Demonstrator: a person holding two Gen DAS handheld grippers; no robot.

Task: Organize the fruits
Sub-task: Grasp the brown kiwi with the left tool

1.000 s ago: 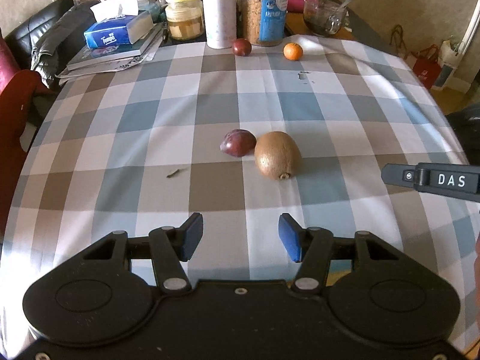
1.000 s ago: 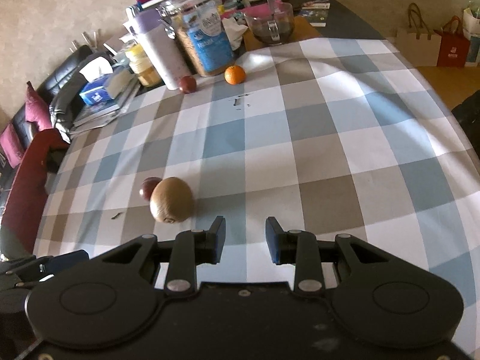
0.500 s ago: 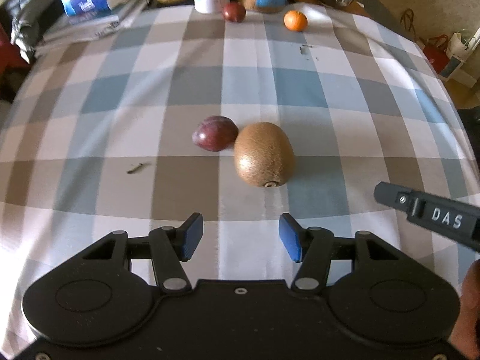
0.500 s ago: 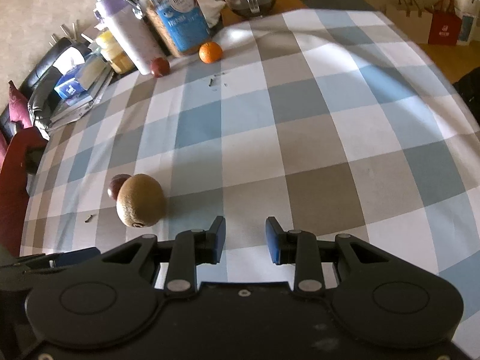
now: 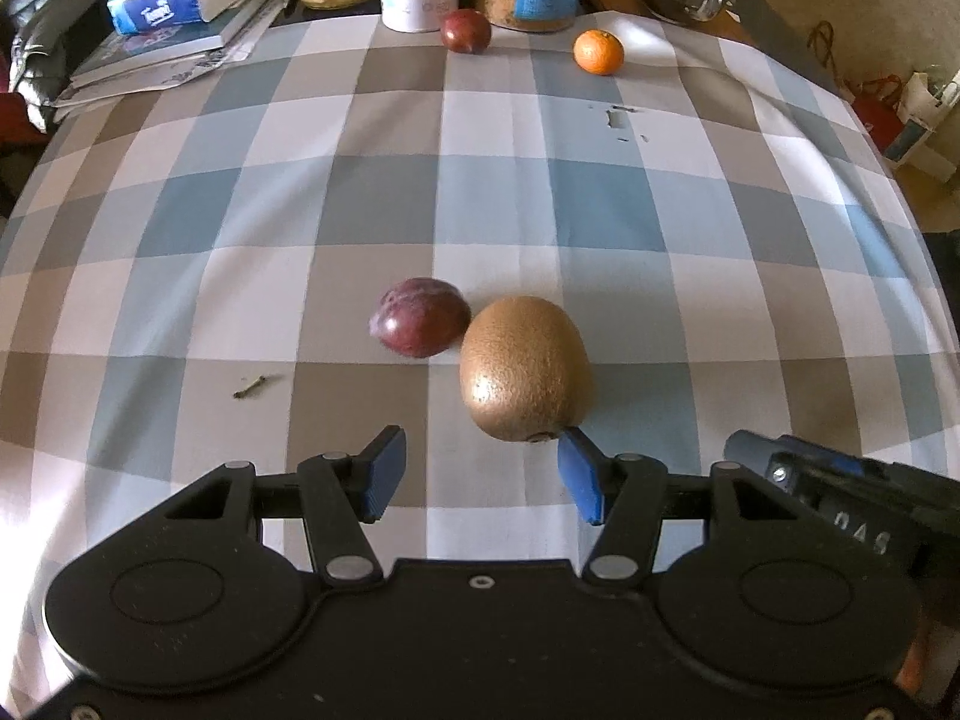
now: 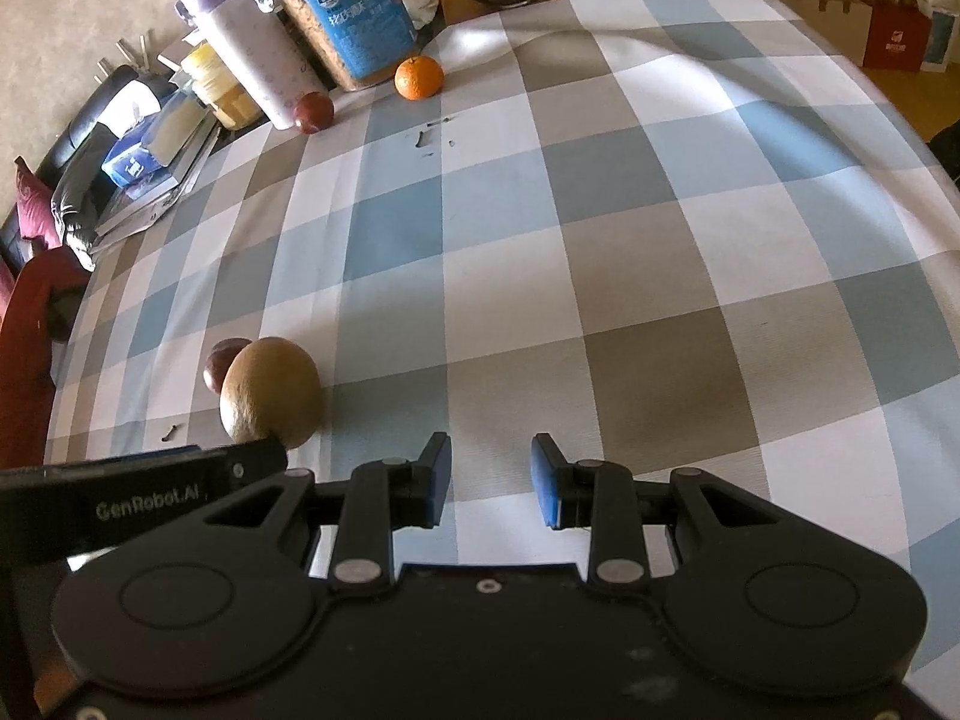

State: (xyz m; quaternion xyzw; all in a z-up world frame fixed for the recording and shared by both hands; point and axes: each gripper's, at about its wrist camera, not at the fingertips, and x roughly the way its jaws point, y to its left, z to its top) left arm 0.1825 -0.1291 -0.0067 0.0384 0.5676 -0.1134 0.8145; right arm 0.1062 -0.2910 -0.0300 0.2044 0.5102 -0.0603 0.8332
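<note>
"GenRobot.AI" in pale letters on the side of the left gripper (image 6: 129, 501), seen from the right wrist. "DAS", blurry, on the side of the right gripper (image 5: 855, 531), seen from the left wrist. Chinese letters on the blue label of the big jar (image 6: 351, 15), too small to read well. A white word on the blue tissue pack (image 5: 159, 7), too blurry to read for sure

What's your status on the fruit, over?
Left hand-held gripper open, closing on kiwi. Right hand-held gripper open, empty. Plum beside kiwi, crowding the grasp.
</note>
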